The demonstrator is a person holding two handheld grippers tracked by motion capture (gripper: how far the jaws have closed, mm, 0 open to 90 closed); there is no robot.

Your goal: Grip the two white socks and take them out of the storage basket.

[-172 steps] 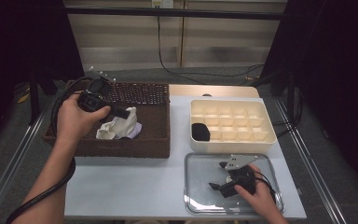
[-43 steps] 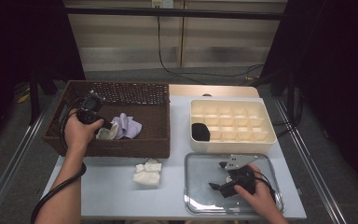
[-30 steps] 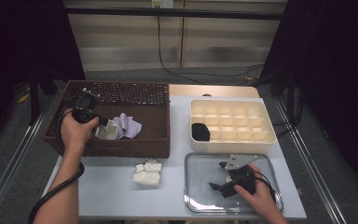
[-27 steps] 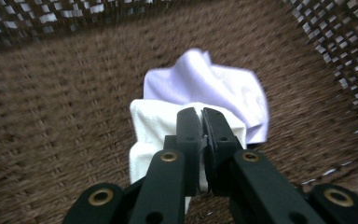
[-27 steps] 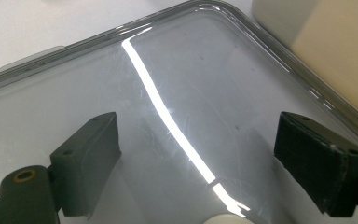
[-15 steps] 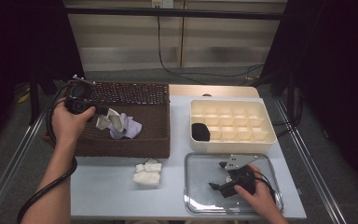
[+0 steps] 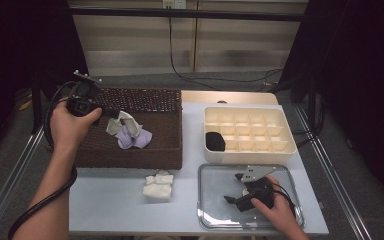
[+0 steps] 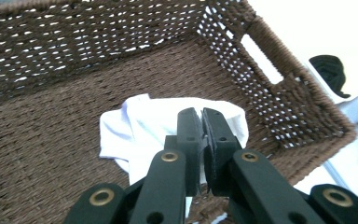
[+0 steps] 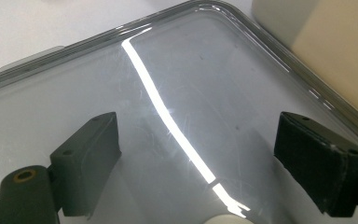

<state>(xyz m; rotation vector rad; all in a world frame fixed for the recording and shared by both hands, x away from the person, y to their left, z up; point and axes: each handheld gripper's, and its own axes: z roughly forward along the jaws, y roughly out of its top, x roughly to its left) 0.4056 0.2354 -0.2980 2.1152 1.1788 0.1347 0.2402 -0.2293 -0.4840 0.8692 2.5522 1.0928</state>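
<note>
The left tongs [image 7: 114, 114] hang over the brown wicker basket [image 7: 160, 150], their 2 jaws pressed together on a white cloth [image 7: 121, 121]. In the left gripper view the tongs [image 8: 202, 122] pinch the cloth [image 8: 140, 126] near its upper edge, and the fabric droops below and beyond the tips, above the woven basket floor [image 8: 51, 140]. Just beside the white cloth, on the side away from the left hand [image 7: 70, 127], a lilac cloth [image 7: 132, 137] lies in the basket; whether it touches the held piece cannot be told.

Well apart from the left tongs, a folded white cloth [image 7: 158, 185] lies on the desk [image 7: 105, 210] in front of the basket, between it and the clear tray [image 7: 210, 220].

The right tongs [image 7: 233, 200] rest on that tray with jaws wide apart and nothing between them. In the right gripper view the tongs [image 9: 200, 154] show bare clear plastic [image 9: 177, 84] between the 2 pads. Beyond the right tongs stands a cream compartment box [image 7: 285, 150] with a black item [image 7: 215, 141] in 1 near corner cell.
</note>
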